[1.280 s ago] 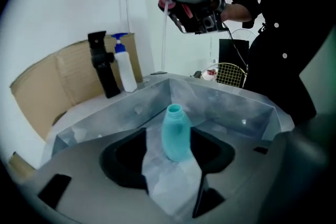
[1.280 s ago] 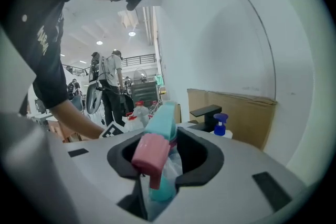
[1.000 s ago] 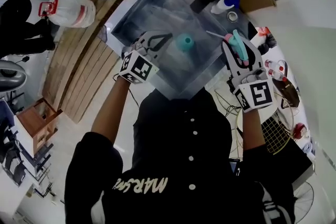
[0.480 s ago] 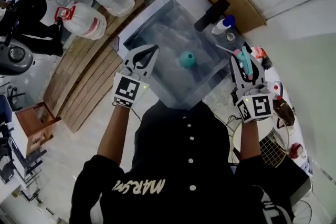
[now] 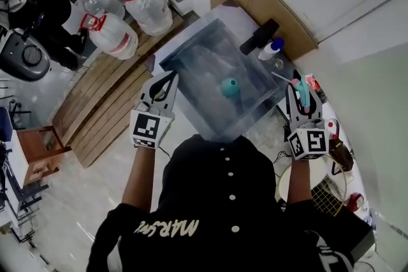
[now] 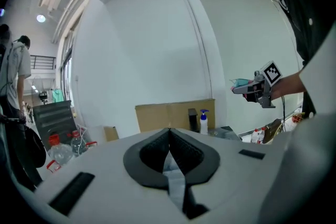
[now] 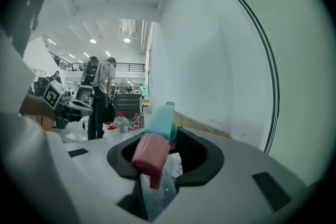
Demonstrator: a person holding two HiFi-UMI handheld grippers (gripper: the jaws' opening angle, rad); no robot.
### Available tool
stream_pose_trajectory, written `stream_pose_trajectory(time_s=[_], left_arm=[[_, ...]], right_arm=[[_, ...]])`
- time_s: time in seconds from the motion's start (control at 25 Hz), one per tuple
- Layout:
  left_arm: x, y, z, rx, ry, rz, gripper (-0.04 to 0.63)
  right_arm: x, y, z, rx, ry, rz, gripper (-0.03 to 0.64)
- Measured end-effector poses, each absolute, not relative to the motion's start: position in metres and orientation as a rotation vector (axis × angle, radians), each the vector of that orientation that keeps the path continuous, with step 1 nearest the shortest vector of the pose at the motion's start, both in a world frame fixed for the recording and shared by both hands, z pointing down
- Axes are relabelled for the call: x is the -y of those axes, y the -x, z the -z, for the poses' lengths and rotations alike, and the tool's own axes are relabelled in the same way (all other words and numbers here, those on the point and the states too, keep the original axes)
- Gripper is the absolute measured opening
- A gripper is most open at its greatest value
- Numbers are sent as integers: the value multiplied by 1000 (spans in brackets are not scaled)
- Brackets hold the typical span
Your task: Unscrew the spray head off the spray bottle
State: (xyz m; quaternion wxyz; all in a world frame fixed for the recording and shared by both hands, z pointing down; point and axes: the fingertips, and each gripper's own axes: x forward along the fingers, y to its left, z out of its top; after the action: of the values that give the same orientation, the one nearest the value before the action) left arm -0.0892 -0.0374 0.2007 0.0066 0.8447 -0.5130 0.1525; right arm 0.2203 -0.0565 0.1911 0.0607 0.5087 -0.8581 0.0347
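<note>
The right hand-held gripper (image 5: pixel 301 88) is clamped on the teal plastic spray head with the pink trigger (image 7: pixel 156 139), so the head looks already off. The left gripper (image 5: pixel 171 78) is pinched closed with nothing in it.

Big to small: first the glossy grey-blue table top (image 5: pixel 204 57). Then there's the small teal plastic bottle (image 5: pixel 230 87), upright mid-table and well apart from both grippers. It's probably light, tippy and smooth-sided, so grab it round the body rather than the neck. The head is hard plastic and best held by the collar, not the trigger.

Both forearms reach out front with the grippers roughly level, one on either side of the table.
</note>
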Motion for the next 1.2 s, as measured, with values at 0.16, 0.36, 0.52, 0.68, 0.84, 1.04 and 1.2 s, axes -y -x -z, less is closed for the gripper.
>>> stream_pose_trajectory(time_s=[0.16, 0.36, 0.52, 0.68, 0.84, 1.04, 1.2], left_arm=[[24, 105, -203, 1650, -2588, -490, 25], [19, 109, -198, 1693, -2567, -451, 25], [20, 103, -195, 1693, -2582, -443, 25], [19, 92, -196, 1685, -2608, -490, 25], [18, 89, -195, 1695, -2613, -481, 25], [17, 87, -192, 1703, -2614, -468, 25], [15, 87, -192, 1704, -2613, -462, 25]], right_arm=[[52, -216, -189, 2611, -1538, -98, 149], [51, -207, -184, 2624, -1533, -124, 149], [50, -203, -180, 2640, -1507, -85, 147], [49, -197, -181, 2639, -1468, -89, 147], [47, -194, -183, 2670, -1473, -92, 147], [45, -193, -181, 2678, -1472, -91, 147], [43, -190, -180, 2686, -1467, -88, 147]])
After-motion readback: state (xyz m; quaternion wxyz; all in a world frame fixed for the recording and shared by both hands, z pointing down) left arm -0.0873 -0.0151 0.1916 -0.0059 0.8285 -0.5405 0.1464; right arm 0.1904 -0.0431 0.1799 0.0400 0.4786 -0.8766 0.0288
